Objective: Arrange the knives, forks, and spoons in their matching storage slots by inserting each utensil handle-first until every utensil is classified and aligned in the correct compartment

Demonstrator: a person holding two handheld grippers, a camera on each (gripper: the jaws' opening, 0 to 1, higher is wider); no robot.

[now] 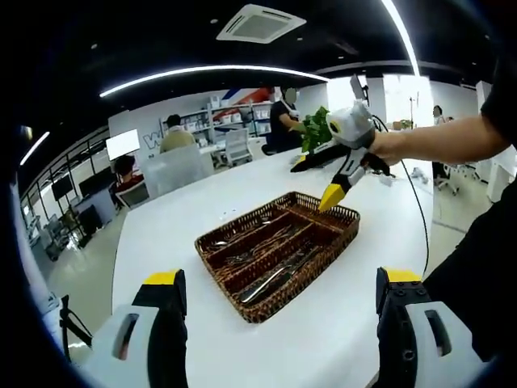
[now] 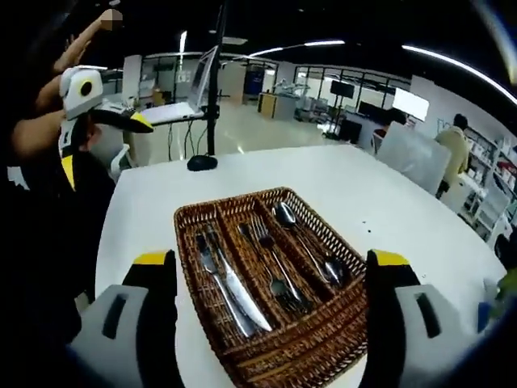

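Observation:
A brown wicker tray (image 2: 319, 343) with three long slots sits on the white table (image 2: 363, 202). In the right gripper view, knives (image 2: 230, 291) lie in the left slot, forks (image 2: 266, 250) in the middle one and spoons (image 2: 303, 234) in the right one. My right gripper (image 2: 271, 260) hovers open over the tray's near end, holding nothing. My left gripper (image 1: 281, 279) is also open and empty, above the tray (image 1: 266, 311) from the opposite side. Each gripper appears in the other's view: the right gripper (image 1: 313, 183) beyond the tray, the left gripper (image 2: 105, 149) raised at the far left.
A laptop on a black stand (image 2: 202, 89) occupies the table's far end. A green plant (image 1: 317, 129) stands behind the right gripper. People sit at desks beyond the table. A cable (image 1: 420, 218) trails over the table edge, and an office chair (image 2: 412, 158) stands close by.

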